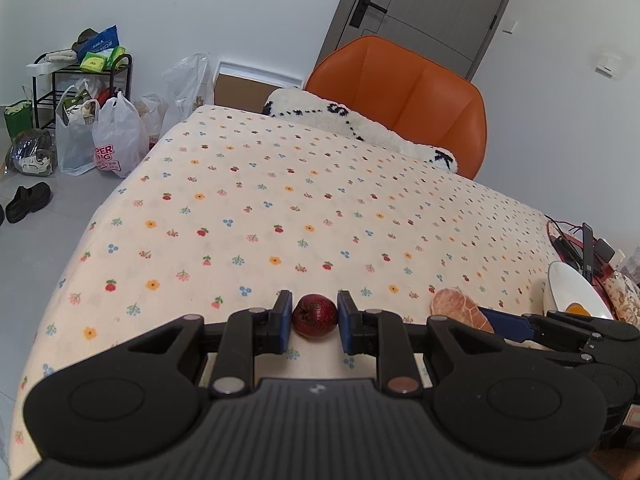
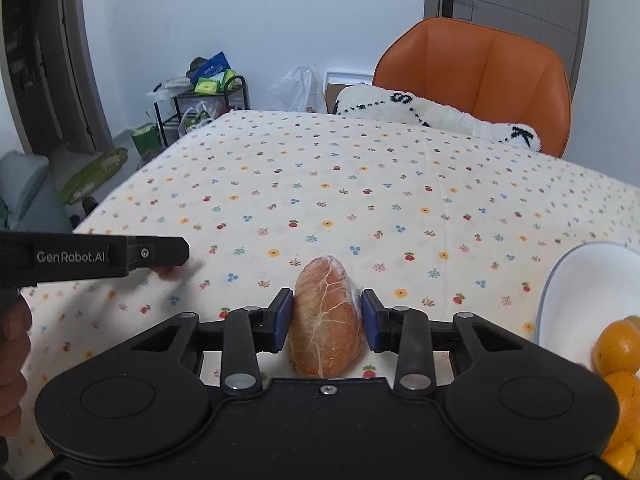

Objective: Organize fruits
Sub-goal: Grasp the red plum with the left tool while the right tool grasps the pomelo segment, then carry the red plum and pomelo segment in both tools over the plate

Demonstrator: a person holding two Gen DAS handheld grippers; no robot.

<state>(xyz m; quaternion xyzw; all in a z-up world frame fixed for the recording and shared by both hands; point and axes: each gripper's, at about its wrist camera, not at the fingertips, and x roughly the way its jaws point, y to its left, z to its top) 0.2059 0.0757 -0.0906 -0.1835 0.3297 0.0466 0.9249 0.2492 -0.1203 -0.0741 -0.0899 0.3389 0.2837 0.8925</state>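
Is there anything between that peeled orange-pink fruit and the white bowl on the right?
Nothing visible. Only bare flowered tablecloth lies between the peeled fruit, sitting between the right gripper fingers, and the white bowl.

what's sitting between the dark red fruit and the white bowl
The wrapped pomelo segment, held in the right tongs; seen from the left wrist.

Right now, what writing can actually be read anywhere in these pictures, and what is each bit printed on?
"GenRobot.AI": on the side of the black left gripper, in the right wrist view.
"PER" above "NG", pink letters cut off by folds: on the white plastic shopping bag on the floor.
"S" and "K", black letters: on the fluffy white cushion.
Blue packet on the black rack: white print too blurred to read.
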